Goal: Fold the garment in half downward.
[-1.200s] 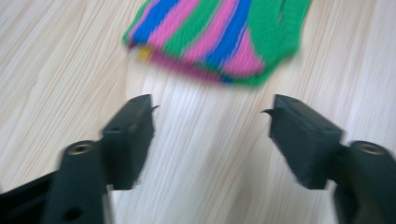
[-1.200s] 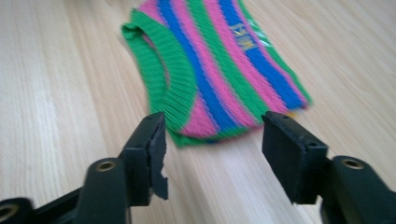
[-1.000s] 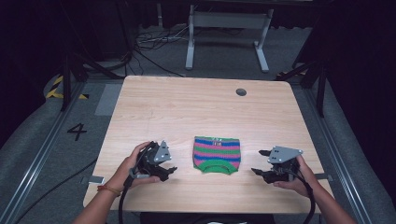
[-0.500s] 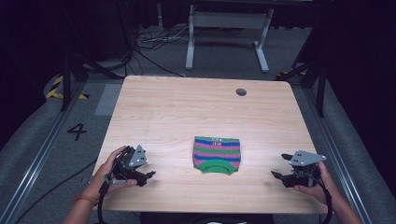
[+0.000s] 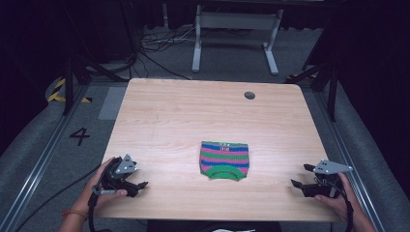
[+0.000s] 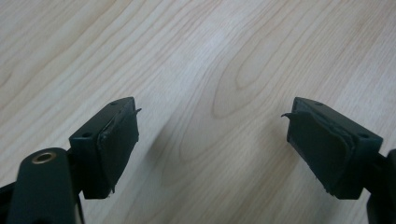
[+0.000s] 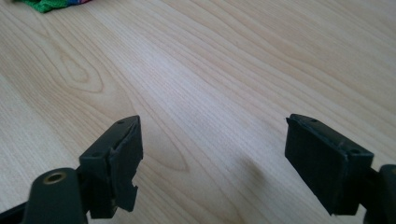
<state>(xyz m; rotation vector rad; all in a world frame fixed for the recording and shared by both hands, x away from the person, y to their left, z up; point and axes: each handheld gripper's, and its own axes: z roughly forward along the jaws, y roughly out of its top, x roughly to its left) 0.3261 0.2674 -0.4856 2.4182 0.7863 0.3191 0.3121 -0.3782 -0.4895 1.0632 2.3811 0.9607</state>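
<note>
A small folded knit garment [image 5: 224, 159] with pink, blue and green stripes lies flat on the wooden table [image 5: 193, 116], near the front middle. My left gripper [image 5: 138, 187] rests low at the table's front left corner, well left of the garment. It is open over bare wood [image 6: 212, 109]. My right gripper [image 5: 300, 175] sits at the front right corner, pointing left toward the garment. Its jaws have just been opening and nothing is between them [image 7: 213, 122]. A green edge of the garment [image 7: 44, 4] shows at the top left of the right gripper view.
A round cable hole [image 5: 249, 95] sits near the table's far right edge. Beyond the table stand a grey metal frame [image 5: 234, 29] and loose cables [image 5: 154, 46] on the floor. A "4" mark [image 5: 80, 136] is on the floor at left.
Both hands have drawn apart from beside the garment, the left one leftward and the right one rightward, toward the front corners and a little lower. The garment has not moved.
</note>
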